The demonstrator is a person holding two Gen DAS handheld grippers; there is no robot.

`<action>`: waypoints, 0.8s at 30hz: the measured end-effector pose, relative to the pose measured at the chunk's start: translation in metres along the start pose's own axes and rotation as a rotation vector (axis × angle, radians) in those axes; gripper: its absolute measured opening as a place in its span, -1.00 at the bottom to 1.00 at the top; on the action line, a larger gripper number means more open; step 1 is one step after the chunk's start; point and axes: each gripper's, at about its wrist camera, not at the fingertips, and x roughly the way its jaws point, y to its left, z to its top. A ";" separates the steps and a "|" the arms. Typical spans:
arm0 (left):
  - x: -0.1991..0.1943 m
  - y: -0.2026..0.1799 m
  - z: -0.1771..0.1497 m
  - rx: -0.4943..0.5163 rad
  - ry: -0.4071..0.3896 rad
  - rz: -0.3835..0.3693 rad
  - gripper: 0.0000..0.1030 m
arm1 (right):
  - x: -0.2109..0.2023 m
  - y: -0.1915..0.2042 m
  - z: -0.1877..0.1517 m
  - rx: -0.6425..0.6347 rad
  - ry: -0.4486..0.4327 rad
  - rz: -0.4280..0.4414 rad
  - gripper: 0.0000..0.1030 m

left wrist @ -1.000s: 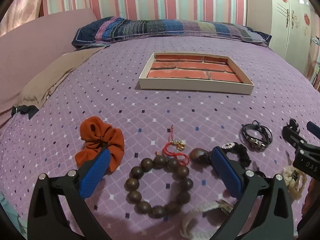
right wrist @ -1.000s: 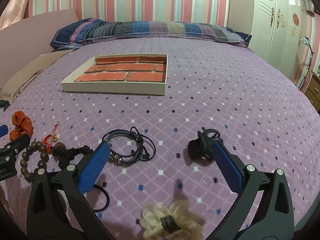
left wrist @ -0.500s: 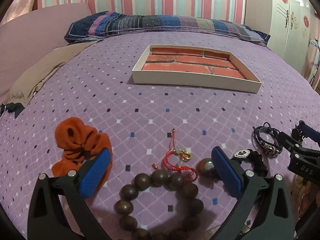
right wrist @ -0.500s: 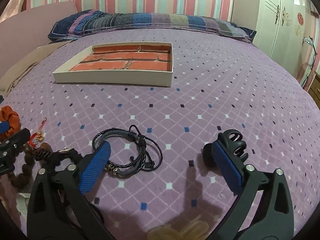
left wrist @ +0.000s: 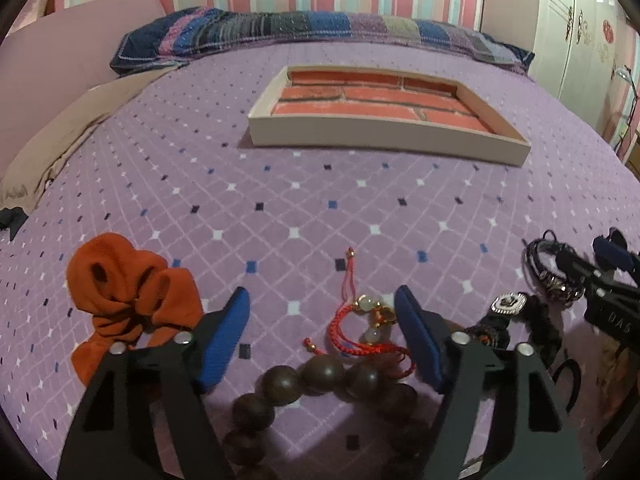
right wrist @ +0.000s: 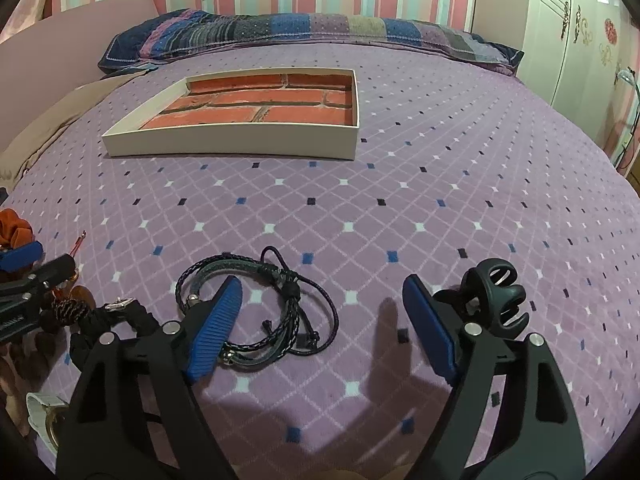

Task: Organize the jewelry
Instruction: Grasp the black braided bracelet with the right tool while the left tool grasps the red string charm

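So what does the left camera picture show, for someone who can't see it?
The open left gripper hangs over a red cord bracelet and a brown bead bracelet on a purple bedspread, with an empty brick-patterned tray beyond.

The right gripper [right wrist: 322,322] is closing its jaws over a black cord bracelet [right wrist: 260,308] lying on the purple bed [right wrist: 440,184], beside a black hair clip [right wrist: 496,300].

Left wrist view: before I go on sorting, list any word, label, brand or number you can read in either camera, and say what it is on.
"DAS": pale raised letters on the black body of the right gripper, at the right edge of the left wrist view; it may run on past what shows.
Wardrobe doors: red round ornaments only, too small to read as text.
Tray, bedspread and jewellery: no lettering visible.
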 end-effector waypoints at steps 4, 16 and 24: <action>0.003 -0.002 0.001 0.010 0.006 -0.007 0.25 | 0.004 0.000 0.002 -0.002 0.010 -0.004 0.51; 0.001 -0.005 -0.004 0.000 -0.009 -0.039 -0.26 | 0.008 0.001 -0.004 -0.009 0.009 0.022 0.00; 0.000 -0.012 -0.005 0.013 -0.015 -0.073 -0.71 | 0.008 0.005 -0.004 -0.021 0.006 0.054 -0.51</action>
